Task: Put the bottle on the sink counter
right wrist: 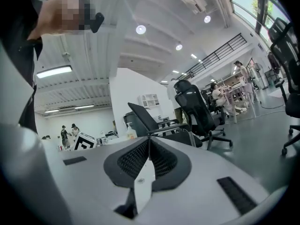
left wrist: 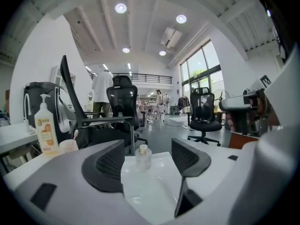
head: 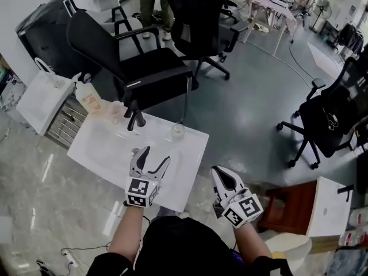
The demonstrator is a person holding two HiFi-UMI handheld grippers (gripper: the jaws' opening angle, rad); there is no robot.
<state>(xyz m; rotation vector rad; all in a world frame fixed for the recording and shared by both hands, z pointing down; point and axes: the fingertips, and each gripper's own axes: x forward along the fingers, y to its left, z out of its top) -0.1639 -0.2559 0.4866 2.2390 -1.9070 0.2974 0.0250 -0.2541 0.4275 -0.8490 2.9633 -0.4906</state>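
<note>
The left gripper point(left wrist: 147, 146) has its jaws wide apart and empty. The small clear bottle point(left wrist: 143, 157) stands upright on the white sink counter point(head: 103, 149), well beyond the fingertips and framed in their gap. The right gripper point(right wrist: 149, 142) has its jaws pressed together on nothing. Only the head view shows the faucet point(head: 135, 119), also beyond the left fingers.

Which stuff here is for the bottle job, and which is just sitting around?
For the job: small clear bottle, sink counter, left gripper.
Just sitting around: pump bottle, cup, faucet, office chair.
</note>
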